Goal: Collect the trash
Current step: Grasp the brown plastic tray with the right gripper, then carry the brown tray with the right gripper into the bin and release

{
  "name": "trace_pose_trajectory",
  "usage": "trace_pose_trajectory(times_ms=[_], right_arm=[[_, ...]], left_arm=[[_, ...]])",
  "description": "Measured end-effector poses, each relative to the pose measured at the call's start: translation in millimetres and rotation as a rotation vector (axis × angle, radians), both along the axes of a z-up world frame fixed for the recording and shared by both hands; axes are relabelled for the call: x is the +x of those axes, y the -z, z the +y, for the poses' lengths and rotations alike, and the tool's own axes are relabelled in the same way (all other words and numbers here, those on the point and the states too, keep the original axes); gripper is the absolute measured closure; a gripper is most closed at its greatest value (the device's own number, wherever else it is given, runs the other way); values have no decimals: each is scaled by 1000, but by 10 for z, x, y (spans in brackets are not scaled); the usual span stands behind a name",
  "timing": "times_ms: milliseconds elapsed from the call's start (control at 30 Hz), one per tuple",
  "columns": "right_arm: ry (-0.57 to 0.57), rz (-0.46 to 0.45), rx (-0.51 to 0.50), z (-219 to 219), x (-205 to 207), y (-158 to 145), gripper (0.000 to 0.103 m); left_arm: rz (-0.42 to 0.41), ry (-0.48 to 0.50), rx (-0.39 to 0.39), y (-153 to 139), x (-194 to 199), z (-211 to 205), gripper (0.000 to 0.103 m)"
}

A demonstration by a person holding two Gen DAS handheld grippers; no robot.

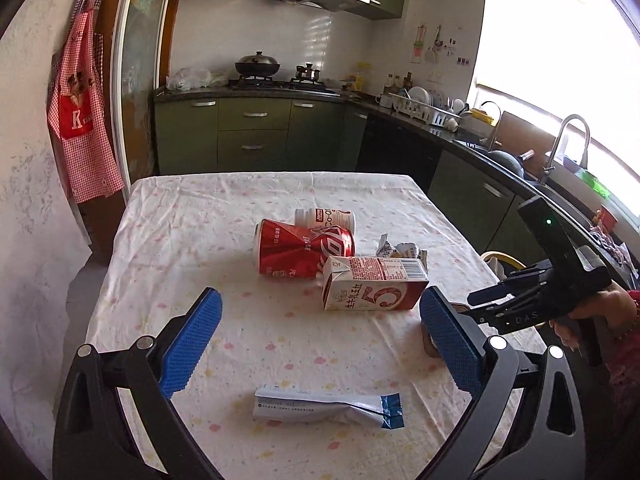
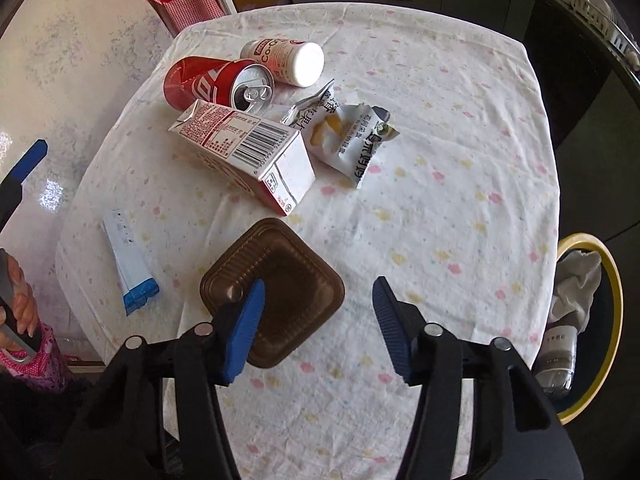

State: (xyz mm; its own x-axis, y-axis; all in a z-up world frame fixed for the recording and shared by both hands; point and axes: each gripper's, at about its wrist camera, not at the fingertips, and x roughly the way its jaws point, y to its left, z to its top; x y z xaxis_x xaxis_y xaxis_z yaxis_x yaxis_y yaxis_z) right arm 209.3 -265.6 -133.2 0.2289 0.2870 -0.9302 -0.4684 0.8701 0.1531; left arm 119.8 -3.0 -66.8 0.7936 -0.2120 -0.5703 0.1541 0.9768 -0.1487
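Brown tray lies nearest of the trash, just before the carton, unlifted; next the right gripper must drop and straddle it. Left gripper gapes wide and empty beside the carton. Right jaws stand half open, empty over the tray.

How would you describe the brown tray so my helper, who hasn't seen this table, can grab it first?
Start at the table with the floral cloth. Trash clusters at its far side: a red can, a carton and a wrapper. The tray lies alone on the near side, in front of the carton: the only dark brown piece, square, ribbed and shallow.
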Motion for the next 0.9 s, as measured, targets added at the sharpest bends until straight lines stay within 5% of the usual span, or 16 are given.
trace_pose_trajectory(times_ms=[333,500,900], right_arm=[[-91,51,-100,248,266,178,68],[-106,55,-92,232,262,228,96],[-8,8,0,-384,44,-20,99]], left_arm=[[13,7,-7,32,4,-9,5],[22,16,-5,57,32,-52,5],[27,36,9,58,28,-157,5]])
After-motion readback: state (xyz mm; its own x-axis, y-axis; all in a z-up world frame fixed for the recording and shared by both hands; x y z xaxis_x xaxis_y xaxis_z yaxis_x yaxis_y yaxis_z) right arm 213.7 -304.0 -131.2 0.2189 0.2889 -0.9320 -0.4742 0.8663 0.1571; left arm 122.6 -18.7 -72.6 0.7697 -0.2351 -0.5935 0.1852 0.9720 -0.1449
